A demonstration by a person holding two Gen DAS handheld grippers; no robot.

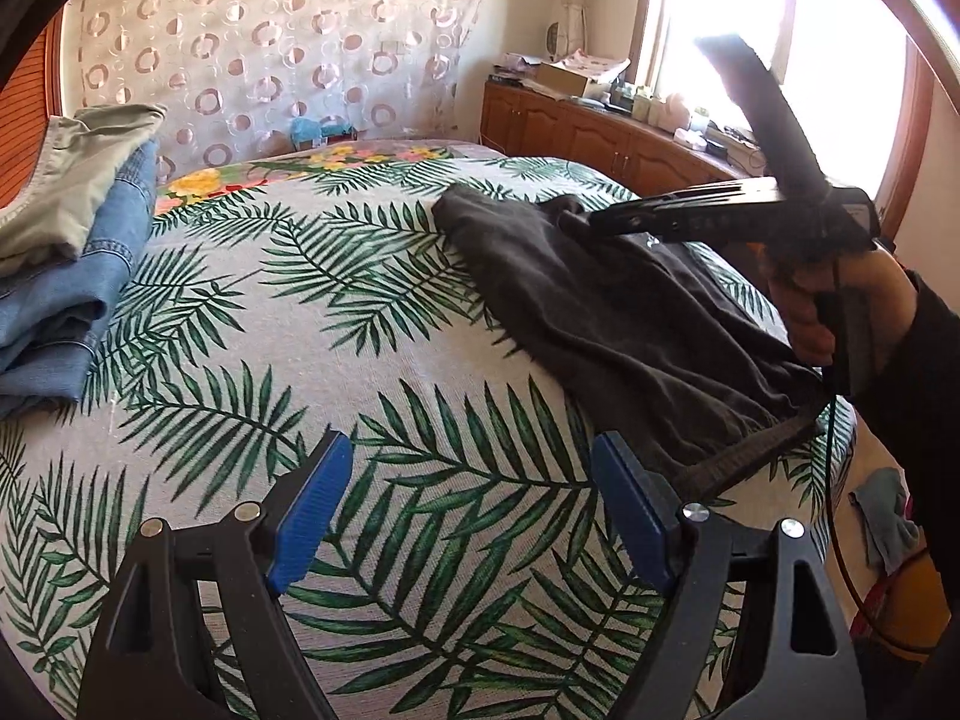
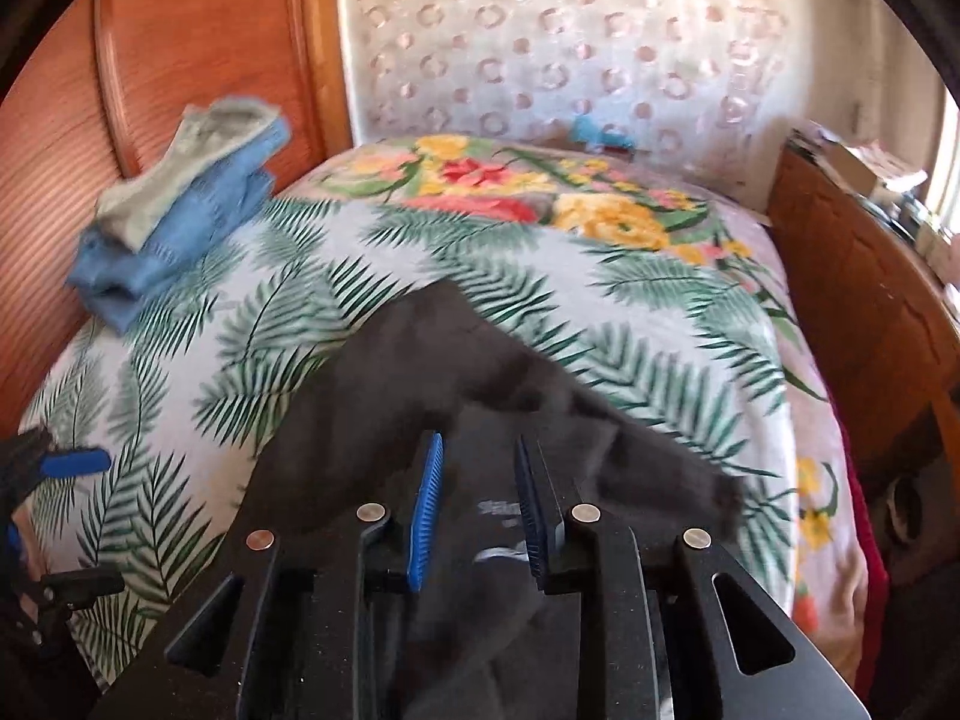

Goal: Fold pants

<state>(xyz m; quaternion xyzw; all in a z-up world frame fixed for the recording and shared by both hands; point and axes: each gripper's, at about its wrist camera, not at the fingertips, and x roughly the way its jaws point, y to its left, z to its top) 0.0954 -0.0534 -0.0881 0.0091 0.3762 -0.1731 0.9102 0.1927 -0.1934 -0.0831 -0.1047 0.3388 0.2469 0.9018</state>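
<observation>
Pants (image 2: 420,384), dark grey, lie bunched on the palm-print bed (image 1: 372,360), right of a folded stack (image 1: 72,252). Right claw (image 2: 477,504) stands slightly parted over them, pinching nothing; left claw (image 1: 474,510) is spread wide over bare bedspread.

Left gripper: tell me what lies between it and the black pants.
Nothing visible. The left gripper hangs open over bare leaf-print bedspread, and the black pants lie just beyond its right finger. The folded stack sits far off.
</observation>
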